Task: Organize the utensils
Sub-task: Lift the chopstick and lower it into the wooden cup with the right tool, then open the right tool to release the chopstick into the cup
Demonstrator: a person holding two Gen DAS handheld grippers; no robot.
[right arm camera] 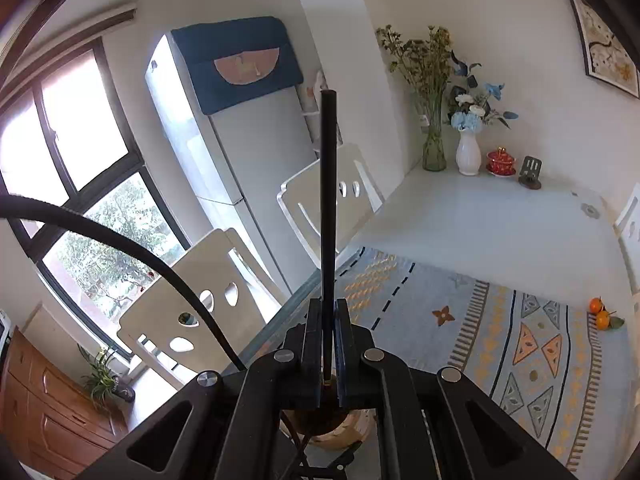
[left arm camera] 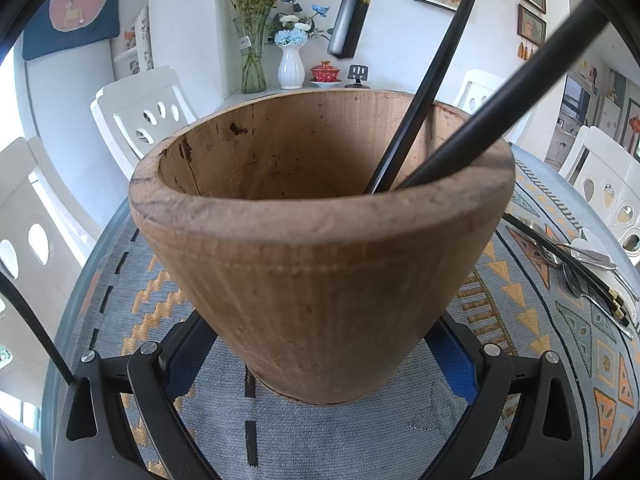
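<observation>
A wooden cup [left arm camera: 320,256] stands on the patterned cloth, gripped low on both sides by my left gripper [left arm camera: 316,364]. Two black sticks [left arm camera: 424,92] lean inside it against its right rim. A black and gold chopstick end [left arm camera: 352,4] hangs above the cup. My right gripper [right arm camera: 329,320] is shut on a black chopstick [right arm camera: 328,200] that points up and away; the cup's rim [right arm camera: 344,436] shows below it. More cutlery [left arm camera: 588,268], spoons and black chopsticks, lies on the cloth at the right.
White chairs [left arm camera: 136,116] surround the table. Vases with flowers [left arm camera: 290,60], a red lidded cup [left arm camera: 325,73] and a small stand sit at the far end. Two oranges [right arm camera: 600,312] lie on the cloth. A fridge [right arm camera: 240,120] stands by the window.
</observation>
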